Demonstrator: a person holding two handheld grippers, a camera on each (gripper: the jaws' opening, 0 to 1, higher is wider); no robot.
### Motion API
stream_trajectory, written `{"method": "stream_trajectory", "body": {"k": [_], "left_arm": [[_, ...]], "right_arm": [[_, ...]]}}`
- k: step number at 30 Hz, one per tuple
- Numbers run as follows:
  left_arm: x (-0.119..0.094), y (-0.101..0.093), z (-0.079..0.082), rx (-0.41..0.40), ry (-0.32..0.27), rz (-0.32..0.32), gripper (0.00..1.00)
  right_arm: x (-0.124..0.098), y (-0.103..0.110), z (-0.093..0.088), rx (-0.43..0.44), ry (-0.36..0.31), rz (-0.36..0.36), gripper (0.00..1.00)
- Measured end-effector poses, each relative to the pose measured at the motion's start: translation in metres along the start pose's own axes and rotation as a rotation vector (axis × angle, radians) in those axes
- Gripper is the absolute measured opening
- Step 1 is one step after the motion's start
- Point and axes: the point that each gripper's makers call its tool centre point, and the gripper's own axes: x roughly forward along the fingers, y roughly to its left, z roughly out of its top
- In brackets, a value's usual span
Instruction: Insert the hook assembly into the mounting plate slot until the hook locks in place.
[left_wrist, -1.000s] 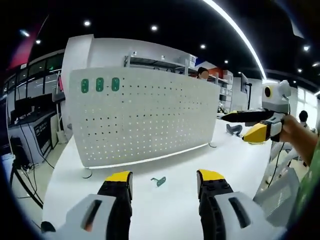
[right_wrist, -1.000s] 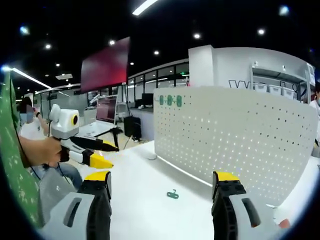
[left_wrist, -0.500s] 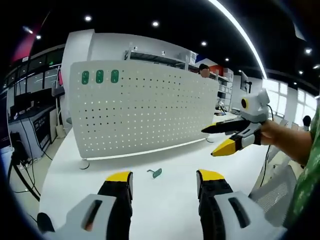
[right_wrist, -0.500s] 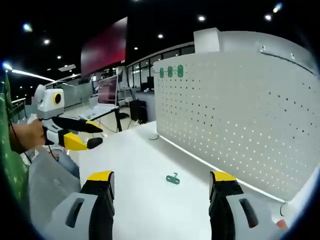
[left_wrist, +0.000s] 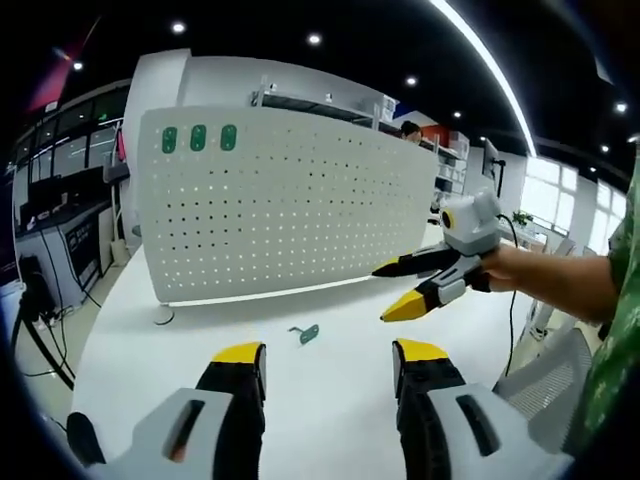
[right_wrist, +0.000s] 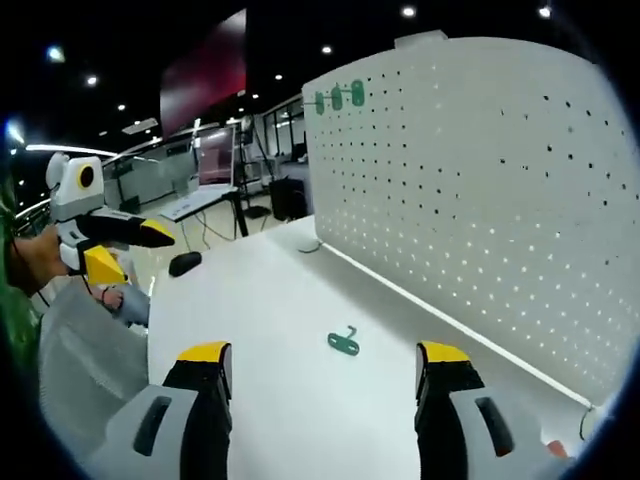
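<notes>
A small green hook (left_wrist: 304, 333) lies flat on the white table (left_wrist: 140, 370), a little in front of the upright white perforated plate (left_wrist: 280, 210). In the right gripper view the hook (right_wrist: 343, 342) lies ahead between the jaws, and the plate (right_wrist: 480, 200) stands to the right. Three green hooks (left_wrist: 198, 138) hang in the plate's top corner. My left gripper (left_wrist: 328, 357) is open and holds nothing, short of the hook. My right gripper (right_wrist: 318, 359) is open too; in the left gripper view my right gripper (left_wrist: 395, 290) hovers above the table, right of the hook.
The plate stands on small round feet (left_wrist: 161, 315). The table's edge curves away on the left, with desks, monitors and cables (left_wrist: 40, 300) on the floor beyond. Shelving (left_wrist: 320, 105) rises behind the plate. A black mouse-like object (right_wrist: 185, 263) lies at the table's far end.
The right gripper has come down and in toward the hook and the plate. In the left gripper view it has slid left and lower. The hook has not moved on the table.
</notes>
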Motion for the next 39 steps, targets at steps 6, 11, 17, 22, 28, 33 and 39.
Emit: {"method": "stream_trajectory", "body": {"k": [6,11,17,22,28,33,39], "left_arm": [[0.002,0.000,-0.005,-0.007,0.016,0.003,0.52],[0.004,0.000,-0.008,-0.010,0.032,0.004,0.51],[0.006,-0.002,-0.011,-0.011,0.052,0.001,0.51],[0.008,-0.003,-0.012,-0.015,0.063,0.004,0.50],[0.008,-0.002,-0.013,-0.019,0.069,0.011,0.48],[0.008,-0.001,-0.016,-0.026,0.078,0.017,0.47],[0.009,0.000,-0.018,-0.034,0.084,0.023,0.46]], "right_arm": [[0.020,-0.006,-0.011,0.001,0.035,0.030,0.75],[0.037,-0.010,-0.015,0.007,0.041,0.061,0.73],[0.055,-0.009,-0.022,-0.001,0.051,0.114,0.63],[0.068,-0.011,-0.030,0.000,0.062,0.135,0.59],[0.081,-0.015,-0.037,0.018,0.072,0.164,0.51],[0.087,-0.016,-0.039,0.027,0.075,0.178,0.40],[0.096,-0.020,-0.042,0.024,0.085,0.185,0.33]]}}
